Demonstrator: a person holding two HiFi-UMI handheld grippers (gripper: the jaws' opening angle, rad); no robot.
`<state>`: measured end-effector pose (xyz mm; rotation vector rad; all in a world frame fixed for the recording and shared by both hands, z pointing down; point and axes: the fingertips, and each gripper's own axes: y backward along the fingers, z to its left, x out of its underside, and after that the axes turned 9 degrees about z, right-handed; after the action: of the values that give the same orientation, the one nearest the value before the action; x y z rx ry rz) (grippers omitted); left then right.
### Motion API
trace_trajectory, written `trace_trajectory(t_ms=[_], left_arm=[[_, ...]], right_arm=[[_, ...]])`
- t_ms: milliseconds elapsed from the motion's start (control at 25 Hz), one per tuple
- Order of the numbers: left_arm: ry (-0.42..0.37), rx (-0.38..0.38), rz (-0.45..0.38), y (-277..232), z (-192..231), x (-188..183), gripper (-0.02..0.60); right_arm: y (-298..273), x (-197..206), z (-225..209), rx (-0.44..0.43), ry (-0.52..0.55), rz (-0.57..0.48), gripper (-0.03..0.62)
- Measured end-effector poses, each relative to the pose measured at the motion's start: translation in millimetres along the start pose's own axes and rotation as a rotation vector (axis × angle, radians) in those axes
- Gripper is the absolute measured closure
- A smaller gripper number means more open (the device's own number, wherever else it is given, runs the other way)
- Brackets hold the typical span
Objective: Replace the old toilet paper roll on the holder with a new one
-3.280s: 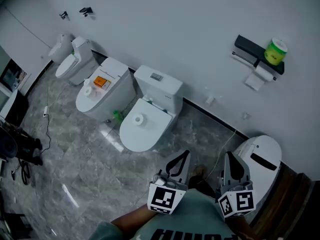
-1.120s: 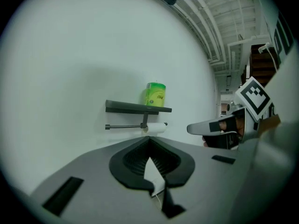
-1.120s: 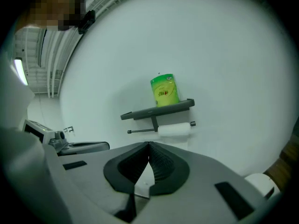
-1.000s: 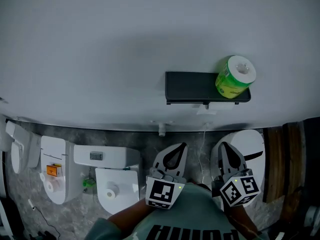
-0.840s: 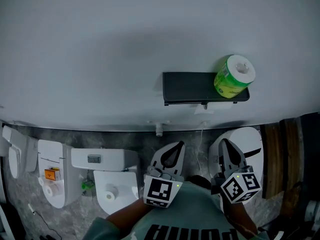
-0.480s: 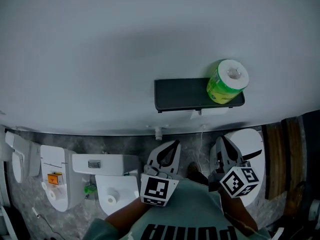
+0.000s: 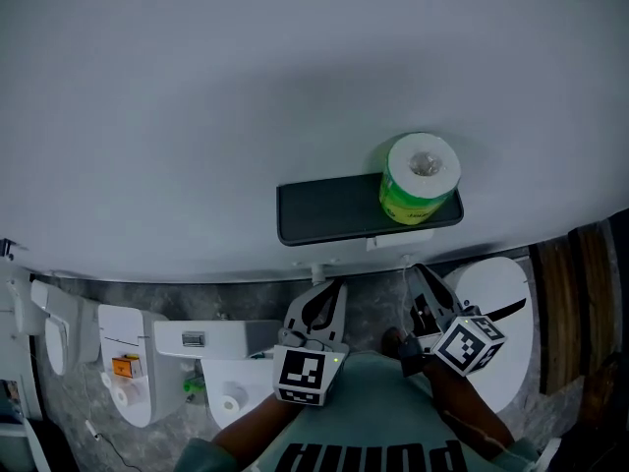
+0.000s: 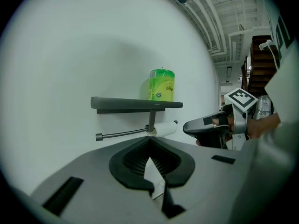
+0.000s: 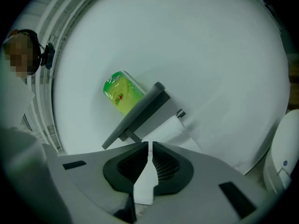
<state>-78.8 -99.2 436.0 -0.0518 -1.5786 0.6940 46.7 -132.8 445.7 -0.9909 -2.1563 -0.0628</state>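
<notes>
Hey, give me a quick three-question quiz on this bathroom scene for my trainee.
1. True or false: in the head view, the green roll stands on the shelf's left end.
2. The right gripper is: A open, B shut and empty, C holding a roll.
3. Fill in: the old roll hangs ___ the shelf.
Key: 1 false, it stands on the right end; 2 B; 3 under.

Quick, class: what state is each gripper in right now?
Left gripper: closed, holding nothing.
Right gripper: closed, holding nothing.
</notes>
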Motion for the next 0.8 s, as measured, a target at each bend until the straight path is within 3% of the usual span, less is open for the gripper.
trace_trajectory(t_ms=[200, 400, 800], left_arm=[[-0.024, -0.031, 0.008, -6.8, 1.7, -7.4, 0.577], [-0.029, -0.062, 0.012, -11.6, 5.0, -13.6, 0.577], [-0.051, -0.102, 0.018, -14.7, 8.9, -18.7, 0.577]], right_arm=[[-12.5, -6.2, -10.9, -0.064, -0.112, 0.0, 0.501], [-27.1, -9.6, -28.3, -0.126, -0.337, -0.005, 0.373], [-49.7, -24.8, -35.4, -0.205, -0.497, -0.036, 0.359]])
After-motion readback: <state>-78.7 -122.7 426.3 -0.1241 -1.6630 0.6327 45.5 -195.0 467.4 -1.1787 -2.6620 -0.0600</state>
